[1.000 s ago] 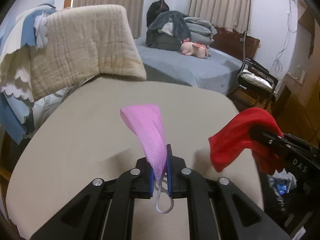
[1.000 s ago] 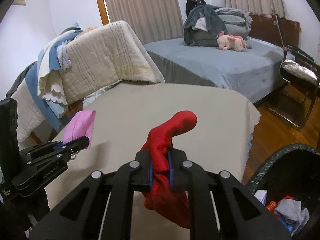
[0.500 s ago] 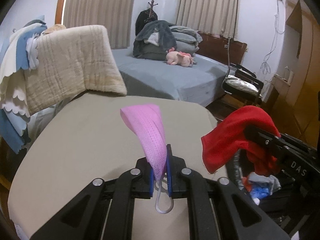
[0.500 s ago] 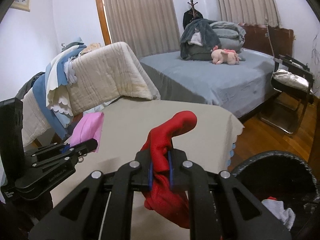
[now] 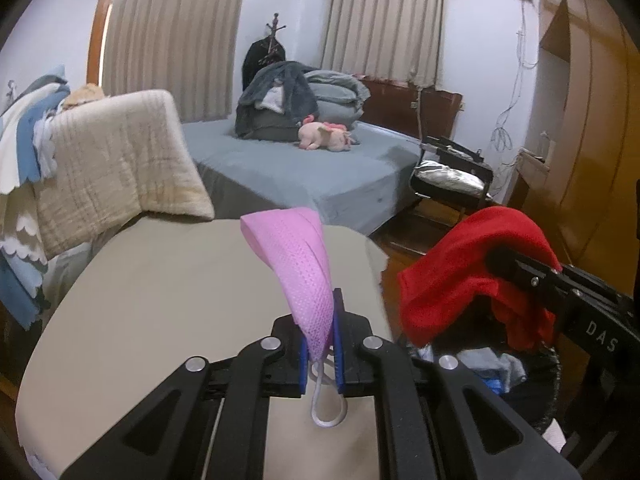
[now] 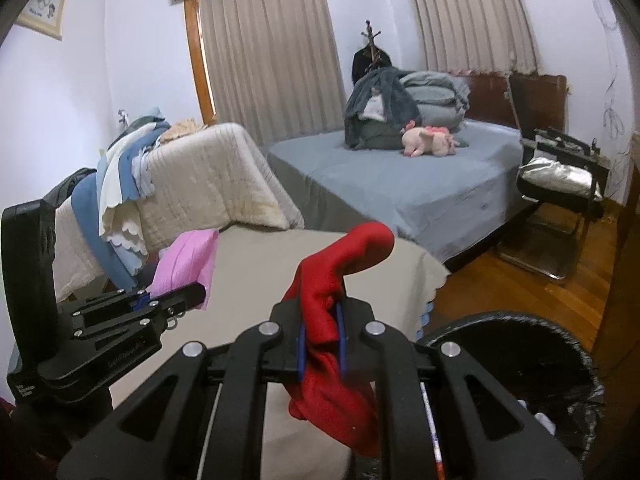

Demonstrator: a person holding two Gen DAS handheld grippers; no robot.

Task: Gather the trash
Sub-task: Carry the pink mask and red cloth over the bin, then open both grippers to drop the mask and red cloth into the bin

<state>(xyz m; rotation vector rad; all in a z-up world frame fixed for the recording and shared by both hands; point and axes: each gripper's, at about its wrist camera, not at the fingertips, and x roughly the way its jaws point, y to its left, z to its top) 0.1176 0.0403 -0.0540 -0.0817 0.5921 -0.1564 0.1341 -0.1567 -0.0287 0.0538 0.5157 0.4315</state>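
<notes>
Left gripper (image 5: pixel 320 354) fingers clamp pink face mask (image 5: pixel 298 260); right gripper (image 6: pixel 322 346) fingers clamp red cloth (image 6: pixel 340 268), both lifted above table (image 5: pixel 168 292). Carry step; next: position over black trash bin (image 6: pixel 520 344), release.

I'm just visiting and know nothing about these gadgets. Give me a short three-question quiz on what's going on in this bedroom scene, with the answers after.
1. True or false: the left gripper is shut on a pink face mask.
2. What does the right gripper hold? A) a plush pig B) a red cloth C) a grey blanket
3. Fill in: in the right wrist view, the black bin stands on the wooden floor, to the ____ of the beige-covered table.

Key:
1. True; its white ear loop hangs below the jaws.
2. B, the red cloth. The plush pig lies on the bed.
3. Right.
</notes>
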